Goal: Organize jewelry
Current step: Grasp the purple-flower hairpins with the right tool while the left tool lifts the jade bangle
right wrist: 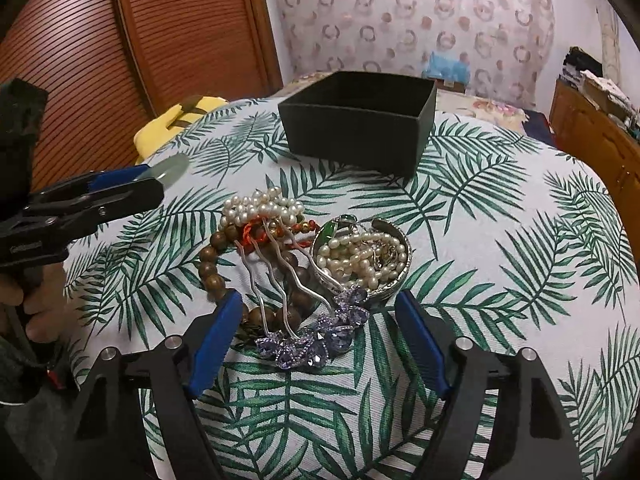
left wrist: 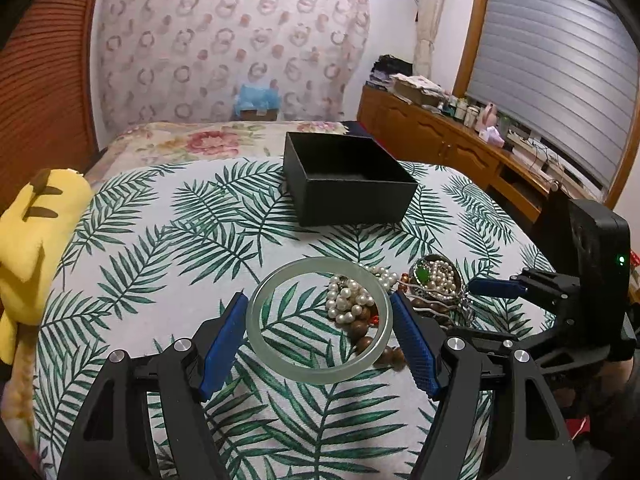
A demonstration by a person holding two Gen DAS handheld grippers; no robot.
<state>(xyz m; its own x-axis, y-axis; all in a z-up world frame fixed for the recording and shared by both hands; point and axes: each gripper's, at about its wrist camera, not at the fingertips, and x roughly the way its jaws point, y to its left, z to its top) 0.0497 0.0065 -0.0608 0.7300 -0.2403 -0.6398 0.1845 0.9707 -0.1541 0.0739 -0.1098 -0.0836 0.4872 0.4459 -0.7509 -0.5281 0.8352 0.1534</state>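
Observation:
My left gripper [left wrist: 318,300] is shut on a pale green jade bangle [left wrist: 276,360], its blue pads pressing the ring's two sides. The right wrist view shows that gripper [right wrist: 156,180] holding the bangle [right wrist: 174,166] above the leaf-print cloth [right wrist: 500,280]. My right gripper [right wrist: 318,296] stands open over the jewelry pile. A silver hair comb with purple crystals [right wrist: 312,340] lies between its fingers, untouched. Behind it lie pearl strands [right wrist: 260,208], a wooden bead bracelet [right wrist: 210,264] and a silver cuff filled with pearls [right wrist: 400,276]. An open black box [right wrist: 352,140] stands beyond the pile.
A yellow plush toy [left wrist: 36,248] lies at the cloth's left edge. A wooden sideboard [left wrist: 440,140] with clutter runs along the right wall, and slatted wooden doors [right wrist: 120,40] stand to the left. A hand [right wrist: 36,320] grips the left tool.

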